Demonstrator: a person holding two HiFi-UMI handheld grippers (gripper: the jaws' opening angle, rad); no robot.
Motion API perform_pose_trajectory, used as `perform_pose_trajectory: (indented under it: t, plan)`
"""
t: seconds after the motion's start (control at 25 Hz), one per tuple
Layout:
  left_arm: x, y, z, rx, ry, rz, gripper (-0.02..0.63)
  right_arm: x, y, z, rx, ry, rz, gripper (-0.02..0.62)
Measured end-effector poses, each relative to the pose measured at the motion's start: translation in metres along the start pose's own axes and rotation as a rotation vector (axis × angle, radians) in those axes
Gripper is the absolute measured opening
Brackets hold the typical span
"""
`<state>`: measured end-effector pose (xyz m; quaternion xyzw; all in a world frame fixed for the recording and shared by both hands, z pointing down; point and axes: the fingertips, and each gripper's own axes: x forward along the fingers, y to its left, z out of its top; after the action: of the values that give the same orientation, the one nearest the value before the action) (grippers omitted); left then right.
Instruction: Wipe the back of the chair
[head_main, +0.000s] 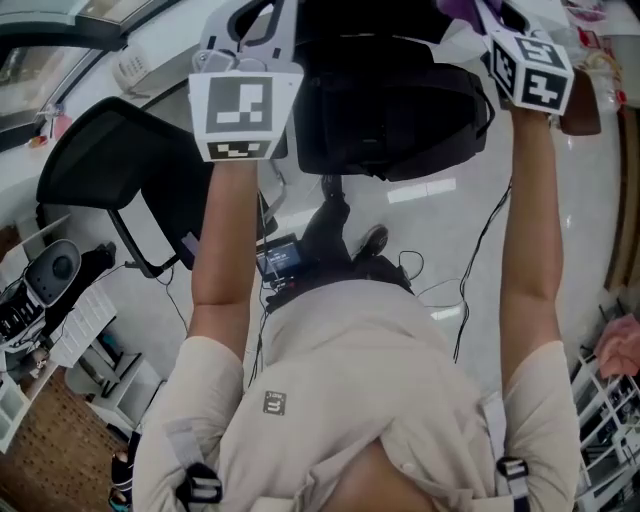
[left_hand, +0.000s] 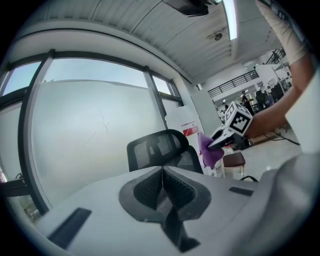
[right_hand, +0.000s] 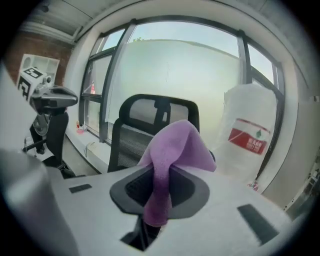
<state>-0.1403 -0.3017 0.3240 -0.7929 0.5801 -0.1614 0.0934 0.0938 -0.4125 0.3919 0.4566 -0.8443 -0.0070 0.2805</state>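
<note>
While hovering left of the chair (left_hand: 186, 160), left claw (left_hand: 163, 192): pressing its jaws together on nothing.
Right claw (right_hand: 156, 192): pinching a purple cloth (right_hand: 172, 145), which is drooping over its jaws, near the chair's right edge.
Chair: standing upright ahead of both claws, mesh back (left_hand: 154, 148) showing.

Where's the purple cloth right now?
The purple cloth is pinched in the right gripper, held up before the black mesh chair in the right gripper view, with the big water bottle to its right.
</note>
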Motion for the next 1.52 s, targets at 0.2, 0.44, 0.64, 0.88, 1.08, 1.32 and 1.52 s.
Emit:
perform_pose_trajectory:
  t: [0.2, 0.44, 0.64, 0.88, 1.08, 1.32, 1.52]
  plan:
    - [-0.045, -0.007, 0.054, 0.038, -0.058, 0.033, 0.009, -0.080, 0.013, 0.034, -0.011, -0.092, 0.022, 0.049]
    - [-0.097, -0.035, 0.105, 0.032, -0.100, 0.038, 0.009, -0.173, 0.017, 0.062, -0.016, -0.177, 0.028, 0.049]
    - [-0.134, -0.059, 0.143, 0.033, -0.126, 0.047, 0.009, -0.245, 0.016, 0.084, -0.024, -0.248, 0.028, 0.049]
    - [-0.187, -0.072, 0.183, 0.047, -0.146, 0.050, 0.009, -0.325, 0.041, 0.109, -0.046, -0.303, 0.060, 0.049]
    - [-0.229, -0.092, 0.204, 0.078, -0.170, 0.060, 0.009, -0.385, 0.064, 0.110, -0.060, -0.363, 0.093, 0.049]
    - [-0.277, -0.120, 0.215, 0.076, -0.144, 0.060, 0.009, -0.445, 0.083, 0.099, -0.081, -0.397, 0.109, 0.049]
    - [-0.307, -0.134, 0.223, 0.086, -0.186, 0.077, 0.009, -0.484, 0.104, 0.087, -0.118, -0.380, 0.120, 0.043]
